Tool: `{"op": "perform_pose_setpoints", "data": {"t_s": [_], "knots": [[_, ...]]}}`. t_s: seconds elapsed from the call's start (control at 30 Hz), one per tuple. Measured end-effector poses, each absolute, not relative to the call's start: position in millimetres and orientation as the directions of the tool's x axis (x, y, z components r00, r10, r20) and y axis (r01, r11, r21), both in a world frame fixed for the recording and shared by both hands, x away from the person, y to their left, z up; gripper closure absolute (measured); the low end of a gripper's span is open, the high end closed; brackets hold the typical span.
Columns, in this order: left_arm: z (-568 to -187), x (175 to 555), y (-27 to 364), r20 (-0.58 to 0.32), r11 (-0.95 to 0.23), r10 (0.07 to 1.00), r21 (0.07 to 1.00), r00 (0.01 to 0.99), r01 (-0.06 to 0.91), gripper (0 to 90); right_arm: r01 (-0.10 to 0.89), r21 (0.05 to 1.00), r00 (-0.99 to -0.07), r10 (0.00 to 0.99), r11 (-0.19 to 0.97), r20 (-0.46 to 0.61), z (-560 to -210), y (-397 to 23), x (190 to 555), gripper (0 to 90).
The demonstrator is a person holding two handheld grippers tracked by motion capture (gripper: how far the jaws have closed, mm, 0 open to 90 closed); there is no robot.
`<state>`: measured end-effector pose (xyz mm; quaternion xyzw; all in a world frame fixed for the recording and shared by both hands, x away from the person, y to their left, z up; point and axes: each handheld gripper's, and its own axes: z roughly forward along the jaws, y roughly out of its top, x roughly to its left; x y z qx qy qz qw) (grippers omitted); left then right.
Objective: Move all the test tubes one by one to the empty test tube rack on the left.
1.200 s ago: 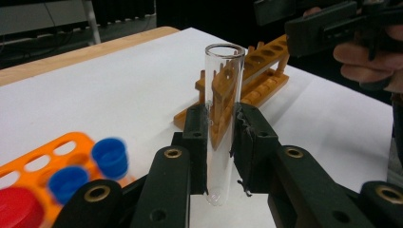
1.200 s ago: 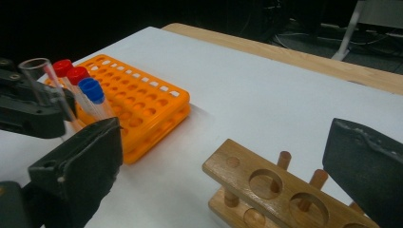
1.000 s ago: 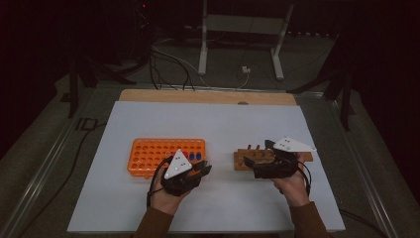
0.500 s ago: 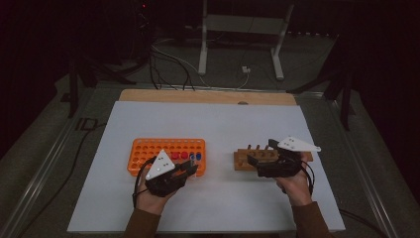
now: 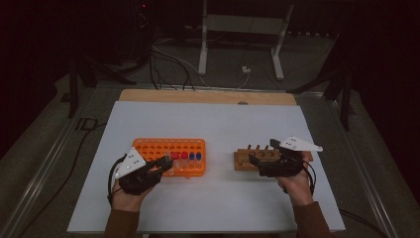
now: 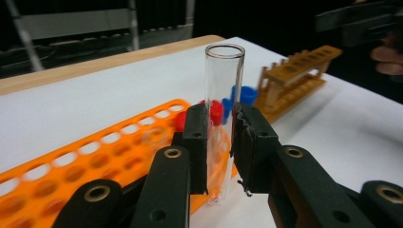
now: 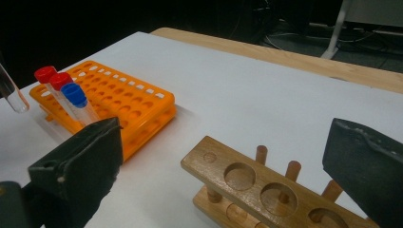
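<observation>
My left gripper (image 5: 165,163) (image 6: 221,130) is shut on a clear, uncapped test tube (image 6: 223,95) (image 5: 168,157), which stands upright between the pads, just above the front edge of the orange rack (image 5: 158,148) (image 6: 95,156). The tube's rounded bottom hangs at the left edge in the right gripper view (image 7: 12,95). Red-capped tubes (image 7: 46,74) and blue-capped tubes (image 7: 73,93) stand at the orange rack's (image 7: 128,95) right end. My right gripper (image 5: 256,161) (image 7: 225,156) is open, its jaws wide apart at the near side of the wooden rack (image 5: 245,159) (image 7: 247,183), holding nothing.
Both racks rest on a white table top (image 5: 213,124) with a wooden strip (image 5: 208,96) along its far edge. The wooden rack's holes and pegs carry no tubes. Cables and a metal stand's legs (image 5: 237,49) lie on the dark floor beyond.
My left gripper has moved left and toward the person with the tube in it, from the orange rack's right part to its front left. The right gripper has kept still.
</observation>
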<state>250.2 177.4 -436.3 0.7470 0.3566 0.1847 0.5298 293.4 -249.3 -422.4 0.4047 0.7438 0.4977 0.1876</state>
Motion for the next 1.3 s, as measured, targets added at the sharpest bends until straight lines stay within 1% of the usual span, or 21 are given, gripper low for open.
{"op": "perform_pose_setpoints", "data": {"t_s": [0.2, 0.37, 0.53, 0.63, 0.83, 1.1, 1.3], "knots": [[-445, 255, 188, -0.081, -0.179, 0.788, 0.918, 0.61, 0.353, 76.0, 0.415, 0.893, -0.598, 0.792, 0.173, 0.124, -422, -250, 293, 0.0], [-455, 263, 190, -0.073, -0.16, 0.817, 0.925, 0.572, 0.346, 75.9, 0.418, 0.891, -0.6, 0.791, 0.177, 0.124, -423, -250, 293, 0.1], [-467, 273, 185, -0.045, -0.19, 0.834, 0.913, 0.55, 0.362, 75.9, 0.421, 0.89, -0.598, 0.792, 0.177, 0.125, -424, -250, 294, 0.1], [-473, 277, 183, -0.05, -0.198, 0.832, 0.904, 0.552, 0.38, 75.9, 0.421, 0.89, -0.598, 0.792, 0.178, 0.125, -425, -250, 294, 0.1], [-483, 278, 176, 0.008, -0.306, 0.818, 0.852, 0.575, 0.424, 76.0, 0.425, 0.887, -0.599, 0.79, 0.18, 0.127, -426, -251, 293, 0.1], [-485, 277, 176, 0.013, -0.329, 0.809, 0.839, 0.588, 0.434, 76.2, 0.43, 0.883, -0.6, 0.79, 0.188, 0.124, -428, -253, 293, 0.1], [-487, 276, 178, 0.002, -0.323, 0.81, 0.836, 0.586, 0.444, 76.1, 0.427, 0.884, -0.601, 0.79, 0.193, 0.118, -430, -255, 290, 0.1]]}}
